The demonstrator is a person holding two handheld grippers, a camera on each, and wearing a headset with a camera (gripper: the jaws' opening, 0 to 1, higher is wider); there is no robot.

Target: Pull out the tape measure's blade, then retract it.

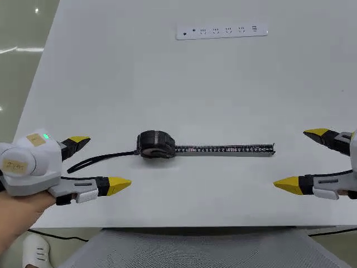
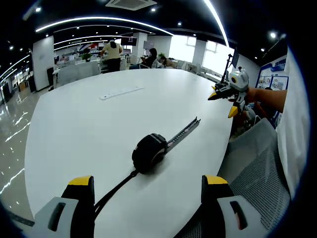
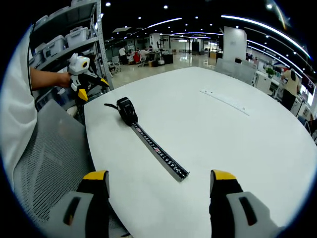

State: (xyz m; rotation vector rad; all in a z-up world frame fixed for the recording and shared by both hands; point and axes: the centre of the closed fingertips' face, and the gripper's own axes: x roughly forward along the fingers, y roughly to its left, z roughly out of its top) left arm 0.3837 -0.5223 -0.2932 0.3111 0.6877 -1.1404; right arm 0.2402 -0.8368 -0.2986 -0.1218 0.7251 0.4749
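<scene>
Nearest, along the bottom edge of the head view: grey mesh chair back. Just above it, at lower left, white-bodied, yellow-tipped left gripper, carried by a bare hand; released, tips wide apart, grasping nothing. At lower right, matching right gripper, likewise released and empty. Both hovering over the near edge of the white table, one at each side of the frame.

Middle of the frame, slightly left of centre: round black tape measure, lying on the tabletop. Running right from it, flat on the table, dark numbered blade, drawn out and ending short of the right gripper. Trailing left from the case, thin black wrist strap, looped end reaching in between the left gripper's jaws; contact impossible to tell.

In the left gripper view, same case just above the gap between the two yellow tips, blade pointing to the upper right toward the other gripper. In the right gripper view, blade's hooked end just above that gap, case farther off at upper left.

Farthest, top centre of the head view: long white power strip, flat on the table's far side. Beyond the table in the gripper views, open office with shelving, ceiling lights and people.
</scene>
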